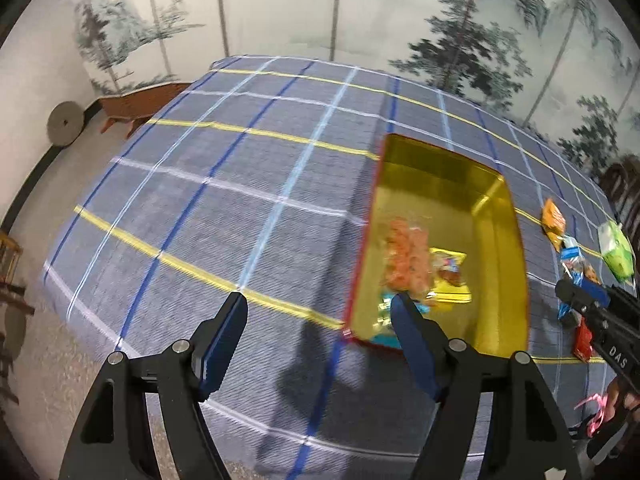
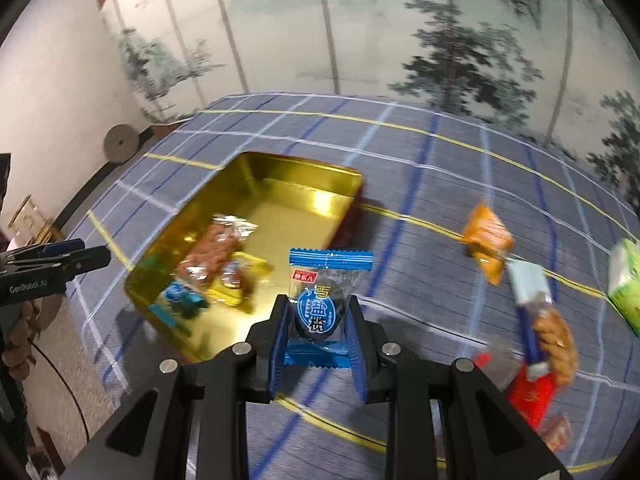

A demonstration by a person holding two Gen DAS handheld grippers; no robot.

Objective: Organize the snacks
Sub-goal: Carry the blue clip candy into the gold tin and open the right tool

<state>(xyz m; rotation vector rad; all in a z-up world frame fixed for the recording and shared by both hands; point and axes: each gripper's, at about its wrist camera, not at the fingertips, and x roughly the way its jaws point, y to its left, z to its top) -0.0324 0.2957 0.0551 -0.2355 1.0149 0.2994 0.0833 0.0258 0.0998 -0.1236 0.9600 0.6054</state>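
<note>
Gripping a small blue-and-clear wrapped round dark snack packet (image 2: 325, 312) between its blue-padded fingers (image 2: 279, 344), the right gripper (image 2: 318, 346) hangs above the near rim of the shallow rectangular gold tin with red outer sides (image 2: 296, 176), the packet upright over the blue plaid tablecloth (image 2: 440, 168). Inside the tin lie a clear bag of reddish-brown pieces (image 2: 214, 248), a yellow foil packet (image 2: 240, 280) and a blue packet (image 2: 180, 300), all crowded toward the near end. To the right of the tin, well apart from it on the cloth, sit an orange packet (image 2: 488, 240), a pale green carton (image 2: 626, 284), a clear packet with a blue strip and brown pieces (image 2: 556, 340) and a red packet (image 2: 532, 396). The left gripper (image 1: 320, 344) hovers with its jaws spread wide and nothing between them, just off the tin's near left corner.
</note>
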